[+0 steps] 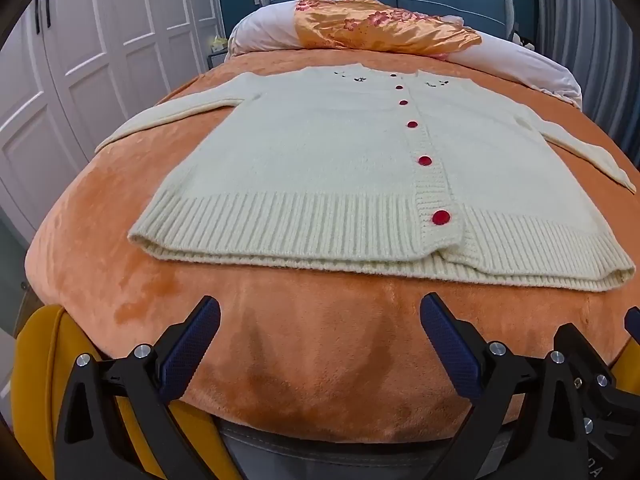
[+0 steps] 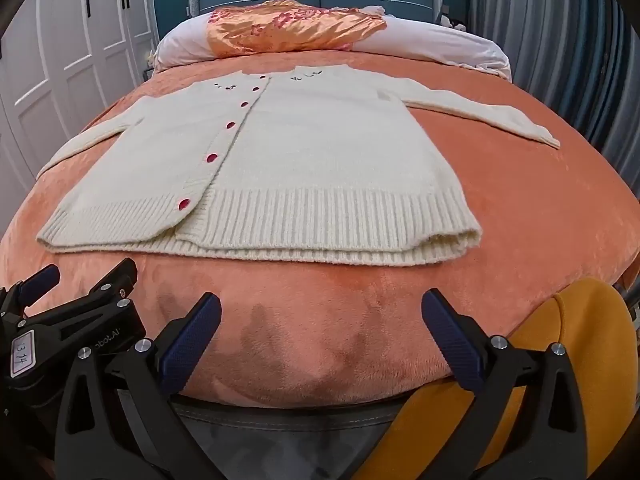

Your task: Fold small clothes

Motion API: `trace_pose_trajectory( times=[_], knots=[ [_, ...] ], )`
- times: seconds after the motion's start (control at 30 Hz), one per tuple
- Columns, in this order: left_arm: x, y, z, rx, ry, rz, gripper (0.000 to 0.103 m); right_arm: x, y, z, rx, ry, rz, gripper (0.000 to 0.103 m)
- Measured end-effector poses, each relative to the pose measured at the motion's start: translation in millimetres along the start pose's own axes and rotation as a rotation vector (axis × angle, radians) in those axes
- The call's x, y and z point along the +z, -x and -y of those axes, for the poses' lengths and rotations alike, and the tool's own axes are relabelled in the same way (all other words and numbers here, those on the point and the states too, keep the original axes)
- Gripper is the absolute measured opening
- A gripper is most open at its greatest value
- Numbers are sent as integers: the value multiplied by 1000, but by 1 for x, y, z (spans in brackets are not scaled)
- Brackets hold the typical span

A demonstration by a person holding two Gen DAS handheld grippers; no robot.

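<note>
both claws, left gripper and right gripper, gape empty near the flat cardigan; pinching one layer could drag it crooked.

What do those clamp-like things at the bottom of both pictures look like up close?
Each tool, left and right, is a matte black plastic frame with silver bolt heads and two angled fingers faced with dark blue textured pads. In the right view, the left tool's body carries a white handwritten number label and pale lettering. No cables show.
</note>
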State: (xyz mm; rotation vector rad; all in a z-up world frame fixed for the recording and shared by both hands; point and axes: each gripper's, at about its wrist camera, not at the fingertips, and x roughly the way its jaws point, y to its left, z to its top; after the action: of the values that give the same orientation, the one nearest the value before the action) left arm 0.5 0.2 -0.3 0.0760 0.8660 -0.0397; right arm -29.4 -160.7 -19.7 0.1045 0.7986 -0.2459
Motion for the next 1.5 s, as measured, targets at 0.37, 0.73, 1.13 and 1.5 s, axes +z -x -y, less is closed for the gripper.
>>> trace_pose_trajectory(
  times=[0.37, 0.73, 1.13, 1.5],
  knots=[
    [6, 7, 0, 12, -11, 20, 98, -1, 5, 0, 12, -5, -1, 98],
    [0, 9, 2, 21, -16, 32, 98, 1, 1, 0, 13, -10, -10, 98],
    [-1, 9, 1, 21, -17, 33, 98, 0, 1, 0, 13, -9, -10, 98],
    [-1, 9, 2, 22, -17, 34, 98, 0, 1, 0, 13, -9, -11, 98]
  ],
)
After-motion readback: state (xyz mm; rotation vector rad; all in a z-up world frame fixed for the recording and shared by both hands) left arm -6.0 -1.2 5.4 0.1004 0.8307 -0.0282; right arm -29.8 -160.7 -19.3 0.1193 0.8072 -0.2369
